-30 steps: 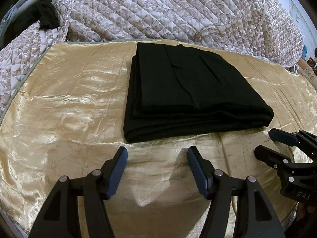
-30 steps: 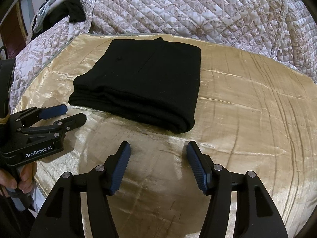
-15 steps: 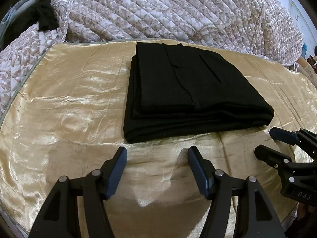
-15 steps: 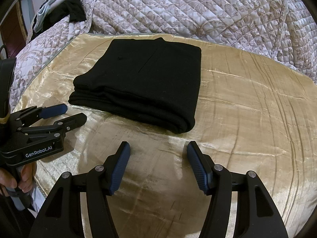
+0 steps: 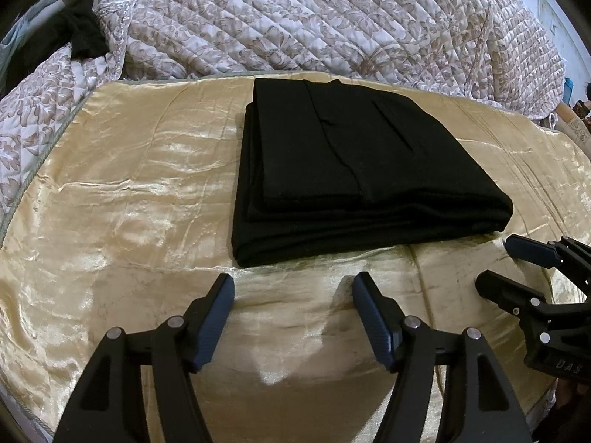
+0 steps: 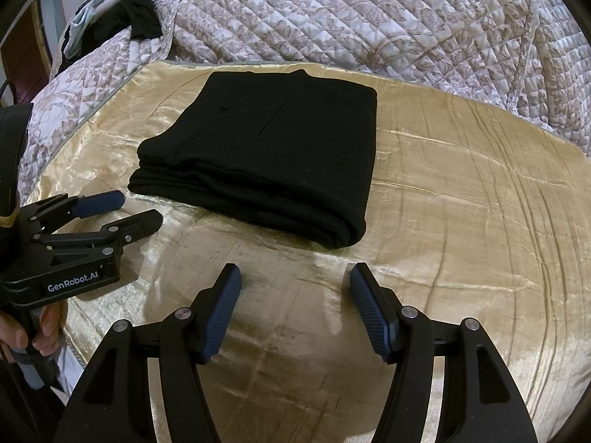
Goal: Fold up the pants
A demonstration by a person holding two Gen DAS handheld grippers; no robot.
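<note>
While both tools hang low over the near edge of the bed, angled steeply down at the gold satin cover (image 5: 122,243), nothing sits between their fingers. Closest to me, the left gripper (image 5: 293,288) has its two blue-padded fingers spread apart over bare satin, clear of the cloth ahead; its jaws have just been opening a touch, with nothing between them. Seen from the other side, this same tool lies almost level with the cover, one finger above the other, and a hand (image 6: 33,332) is wrapped round its handle at the lower edge, fingers curled under the black body that carries white lettering. The right gripper (image 6: 295,280) is released too, its pads parted over the satin just short of the cloth's near corner. In the left view it comes in from the right edge, its fingers stacked one over the other and pointing inward.

A little beyond both sets of fingertips lie the black pants (image 5: 354,170), folded into a thick, squarish stack flat on the gold cover, toward its far side. The layered edges face the tools, and a rounded fold runs along the right-hand side. Neither tool touches them.

Behind the pants a quilted floral bedspread (image 5: 332,22) is heaped up. At the far left corner some dark clothes (image 6: 140,18) lie bundled on it
</note>
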